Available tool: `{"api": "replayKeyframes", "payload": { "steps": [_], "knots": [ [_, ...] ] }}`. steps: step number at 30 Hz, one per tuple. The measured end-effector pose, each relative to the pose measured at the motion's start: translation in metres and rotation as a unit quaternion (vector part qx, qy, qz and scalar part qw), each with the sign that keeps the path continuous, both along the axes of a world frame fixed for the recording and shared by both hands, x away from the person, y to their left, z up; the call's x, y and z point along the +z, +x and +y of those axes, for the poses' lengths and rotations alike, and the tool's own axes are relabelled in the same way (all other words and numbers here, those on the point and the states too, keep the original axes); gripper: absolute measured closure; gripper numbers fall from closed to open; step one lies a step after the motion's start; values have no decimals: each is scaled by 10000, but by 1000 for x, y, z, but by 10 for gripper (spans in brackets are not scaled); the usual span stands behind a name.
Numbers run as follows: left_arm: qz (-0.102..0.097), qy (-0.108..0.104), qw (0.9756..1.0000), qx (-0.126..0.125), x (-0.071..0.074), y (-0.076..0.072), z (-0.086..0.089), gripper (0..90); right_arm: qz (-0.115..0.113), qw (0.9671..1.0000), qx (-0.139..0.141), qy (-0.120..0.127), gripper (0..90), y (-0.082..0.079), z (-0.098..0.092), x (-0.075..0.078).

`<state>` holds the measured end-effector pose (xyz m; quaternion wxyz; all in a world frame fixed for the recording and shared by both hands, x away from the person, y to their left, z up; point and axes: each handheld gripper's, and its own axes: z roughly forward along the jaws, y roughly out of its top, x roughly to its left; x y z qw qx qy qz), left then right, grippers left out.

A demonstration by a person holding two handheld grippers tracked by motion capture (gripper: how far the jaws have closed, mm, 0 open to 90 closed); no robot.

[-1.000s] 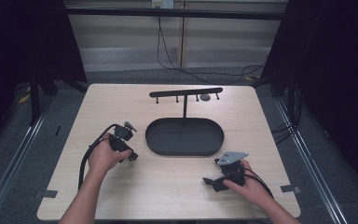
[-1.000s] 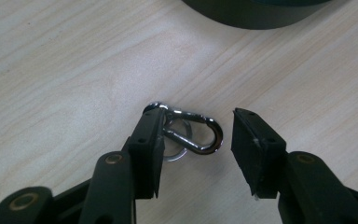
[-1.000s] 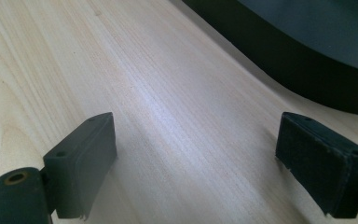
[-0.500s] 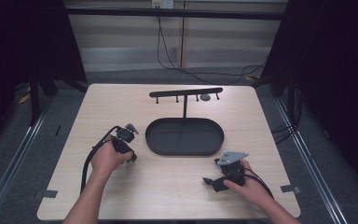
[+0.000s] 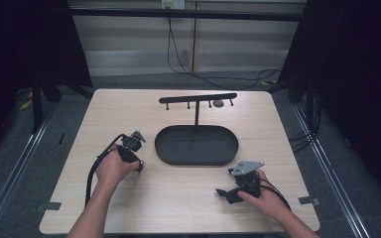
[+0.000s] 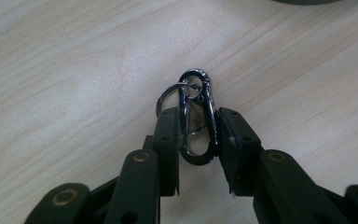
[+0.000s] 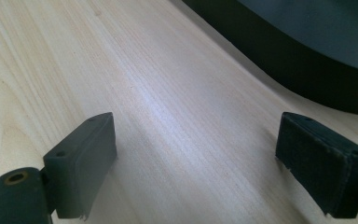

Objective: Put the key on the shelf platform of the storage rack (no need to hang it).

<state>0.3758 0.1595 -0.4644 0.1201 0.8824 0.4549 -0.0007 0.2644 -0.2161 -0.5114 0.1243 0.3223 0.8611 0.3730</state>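
Left gripper (image 6: 196,140) is down on the table (image 5: 178,198), and its jaws have just been closing around a dark metal clip (image 6: 196,119). The clip lies flat on the wood with a small ring (image 6: 167,95) threaded through its top end. Both pads sit right against the clip's sides now, the lower loop caught between them, so it reads as a grip on the clip.

From the high view, the left gripper (image 5: 138,138) sits just left of the tray (image 5: 196,157), the person's left hand (image 5: 113,167) wrapped round its body. Behind the tray stands a thin black rack (image 5: 197,98) with pegs hanging from its crossbar.

Over on the other side, the right gripper (image 5: 222,192) rests low near the table's front edge, right hand (image 5: 264,194) on it. Its jaws stand wide apart with bare wood between them, and the tray's dark wall (image 7: 279,70) runs across the top of the right gripper view.
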Motion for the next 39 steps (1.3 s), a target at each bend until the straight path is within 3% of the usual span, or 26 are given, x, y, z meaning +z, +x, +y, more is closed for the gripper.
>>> {"api": "replayKeyframes", "payload": {
  "steps": [2, 3, 4, 7, 10, 16, 29, 39],
  "knots": [
    [-49, -57, 10000, -12, 2, 0, 0, 703, 4, 10000, -3, 1, 116, 0, 0, 0],
    [-165, -132, 9998, 29, 6, 0, 1, 729, 2, 10000, -1, -1, 116, 0, 0, 0],
    [-139, -162, 9998, 33, 11, 0, 2, 849, -1, 10000, 1, -1, 116, 0, 0, 0],
    [30, -115, 9997, -215, 14, 0, -1, 849, 5, 10000, -5, 0, 116, 0, 0, 0],
    [163, -31, 9997, -162, 10, 1, -3, 850, -1, 10000, 1, 1, 116, 0, 0, 0],
    [188, -78, 9997, -126, 14, 1, -6, 852, 2, 10000, -6, 0, 116, 0, 0, 0],
    [292, -285, 9988, -267, 45, 6, -19, 852, 3, 10000, -9, 0, 116, 0, 0, 0],
    [176, -374, 9983, -420, 70, 9, -33, 852, 13, 10000, -25, 2, 116, 0, 0, 0]
  ]
}}
